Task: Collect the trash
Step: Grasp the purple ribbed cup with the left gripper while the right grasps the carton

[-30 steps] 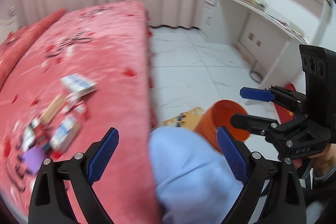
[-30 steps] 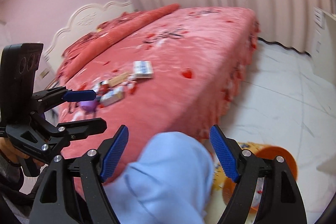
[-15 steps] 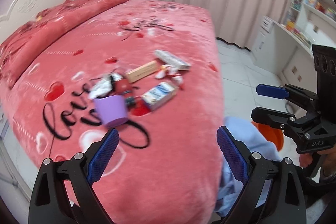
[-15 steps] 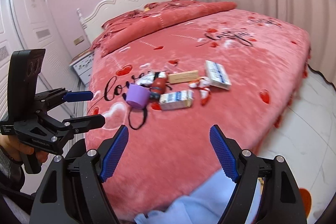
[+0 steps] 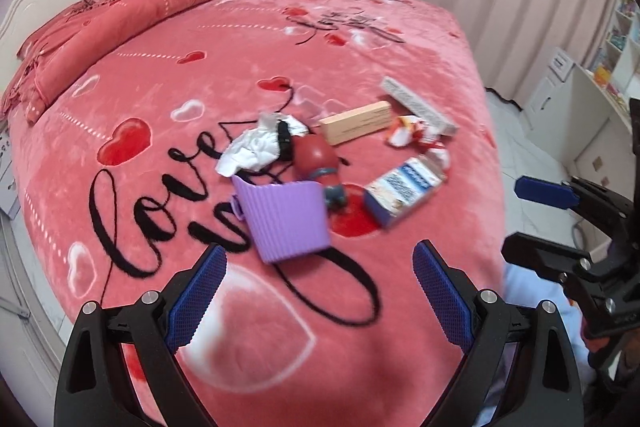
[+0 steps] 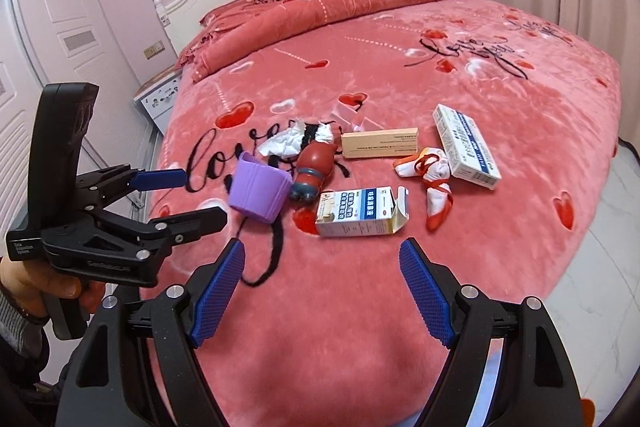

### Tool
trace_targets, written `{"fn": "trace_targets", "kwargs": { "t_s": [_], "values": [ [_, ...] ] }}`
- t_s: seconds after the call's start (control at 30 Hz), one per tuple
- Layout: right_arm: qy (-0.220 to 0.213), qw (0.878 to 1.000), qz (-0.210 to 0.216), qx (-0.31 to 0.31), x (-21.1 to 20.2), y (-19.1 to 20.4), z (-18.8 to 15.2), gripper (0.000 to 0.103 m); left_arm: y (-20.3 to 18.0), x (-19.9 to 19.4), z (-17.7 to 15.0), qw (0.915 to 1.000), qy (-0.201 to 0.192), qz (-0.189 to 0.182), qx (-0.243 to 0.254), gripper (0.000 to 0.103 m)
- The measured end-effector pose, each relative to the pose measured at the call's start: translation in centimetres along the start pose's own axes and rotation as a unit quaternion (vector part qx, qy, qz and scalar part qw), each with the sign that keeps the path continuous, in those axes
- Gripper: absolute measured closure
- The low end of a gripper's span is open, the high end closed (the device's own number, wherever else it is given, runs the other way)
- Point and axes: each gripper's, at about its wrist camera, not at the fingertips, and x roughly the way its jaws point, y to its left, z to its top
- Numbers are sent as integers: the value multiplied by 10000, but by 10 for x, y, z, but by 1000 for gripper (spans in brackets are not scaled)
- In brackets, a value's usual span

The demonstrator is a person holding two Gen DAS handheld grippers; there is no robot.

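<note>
Left gripper (image 5: 318, 291): I see it spread wide, empty.
Cup (image 6: 258, 195): purple, ribbed, on the bed (image 6: 520, 131).
Trash: bottle (image 6: 312, 169), torn carton (image 6: 360, 213), boxes, wrappers clustered mid-bed.
Right gripper (image 6: 322, 289): mine spread, empty.

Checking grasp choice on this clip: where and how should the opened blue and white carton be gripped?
Across the short width of the blue and white carton, mid-body, from above. It lies flat on the bed cover, torn flaps at its right end; the right gripper is open and nearest.
</note>
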Motion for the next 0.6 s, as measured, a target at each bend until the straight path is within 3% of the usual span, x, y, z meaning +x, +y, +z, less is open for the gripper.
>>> {"fn": "trace_targets", "kwargs": {
  "t_s": [0.5,0.6],
  "values": [
    [423,9989,-174,112,64,-17,12,24,32,68,12,9984,510,65,-219,10],
    [476,9985,-224,126,73,-18,13,24,35,72,9,9975,535,-435,-134,36]
  ]
}}
